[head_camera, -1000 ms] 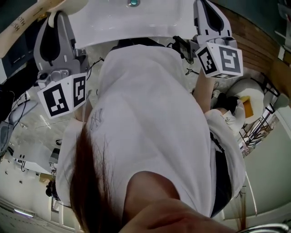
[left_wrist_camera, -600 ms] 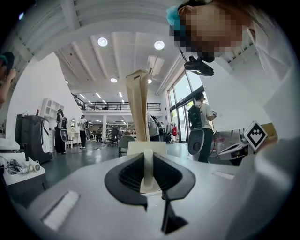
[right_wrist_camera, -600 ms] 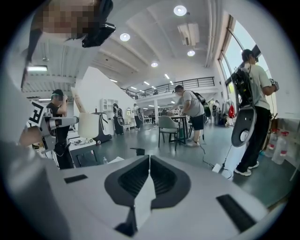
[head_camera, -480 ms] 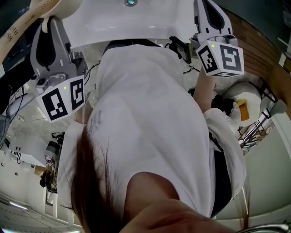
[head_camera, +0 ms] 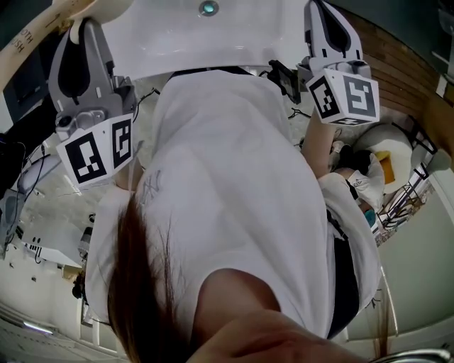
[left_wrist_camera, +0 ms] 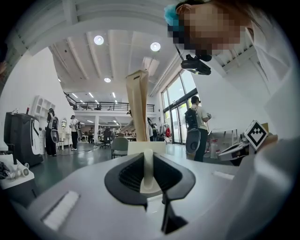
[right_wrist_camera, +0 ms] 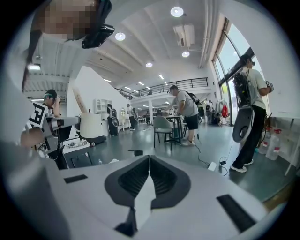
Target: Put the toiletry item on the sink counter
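The toiletry item is a long beige tube (left_wrist_camera: 138, 108). It stands upright between the jaws of my left gripper (left_wrist_camera: 148, 169), which is shut on its narrow lower end. In the head view the tube (head_camera: 44, 23) reaches past the upper left corner, beside the white sink (head_camera: 234, 35), with the left gripper (head_camera: 79, 32) at the sink's left edge. My right gripper (head_camera: 323, 13) hangs at the sink's right edge. Its jaws meet in a closed line with nothing between them (right_wrist_camera: 149, 174). My own white shirt hides the middle of the head view.
A drain (head_camera: 208, 8) shows at the sink's top. A white round fixture (head_camera: 389, 152) and wooden boards (head_camera: 404, 67) lie to the right. Cables and equipment cover the floor at left. The gripper views face a large hall with people, a chair (right_wrist_camera: 161, 126) and tables.
Both grippers stay where they were, and the tube remains gripped. Only the head view wobbles slightly.
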`<action>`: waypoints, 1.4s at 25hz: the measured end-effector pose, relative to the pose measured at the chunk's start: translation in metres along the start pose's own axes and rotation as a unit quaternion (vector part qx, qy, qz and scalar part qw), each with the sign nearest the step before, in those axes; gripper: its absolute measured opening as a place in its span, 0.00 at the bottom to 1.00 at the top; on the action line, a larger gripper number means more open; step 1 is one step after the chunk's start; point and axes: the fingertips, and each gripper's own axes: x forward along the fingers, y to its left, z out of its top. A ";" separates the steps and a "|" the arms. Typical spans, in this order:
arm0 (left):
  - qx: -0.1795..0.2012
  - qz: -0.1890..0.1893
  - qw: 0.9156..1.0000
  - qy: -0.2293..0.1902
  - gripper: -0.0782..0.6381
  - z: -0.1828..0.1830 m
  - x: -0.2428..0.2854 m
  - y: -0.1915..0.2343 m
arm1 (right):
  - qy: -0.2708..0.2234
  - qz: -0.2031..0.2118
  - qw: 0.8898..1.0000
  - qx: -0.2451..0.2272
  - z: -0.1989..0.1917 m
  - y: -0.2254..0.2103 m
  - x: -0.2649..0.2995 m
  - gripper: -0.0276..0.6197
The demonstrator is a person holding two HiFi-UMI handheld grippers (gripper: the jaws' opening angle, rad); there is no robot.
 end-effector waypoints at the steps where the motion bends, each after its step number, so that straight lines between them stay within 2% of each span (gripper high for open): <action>1: 0.001 -0.001 1.000 -0.001 0.18 0.000 0.001 0.001 | -0.001 -0.001 1.000 -0.001 0.001 0.001 0.000 0.06; 8: 0.004 -0.001 1.000 -0.008 0.18 0.003 0.011 0.021 | -0.005 -0.007 1.000 -0.005 0.011 0.009 0.010 0.06; 14: 0.004 0.011 1.000 -0.015 0.18 0.004 0.007 0.023 | -0.007 -0.003 1.000 -0.011 0.012 0.008 0.010 0.06; 23: 0.004 0.026 1.000 -0.012 0.18 -0.001 0.009 0.051 | -0.001 -0.003 1.000 -0.010 0.012 0.019 0.023 0.06; 35: 0.006 0.021 1.000 -0.007 0.18 -0.009 0.020 0.059 | 0.009 -0.024 1.000 -0.003 0.005 0.019 0.016 0.06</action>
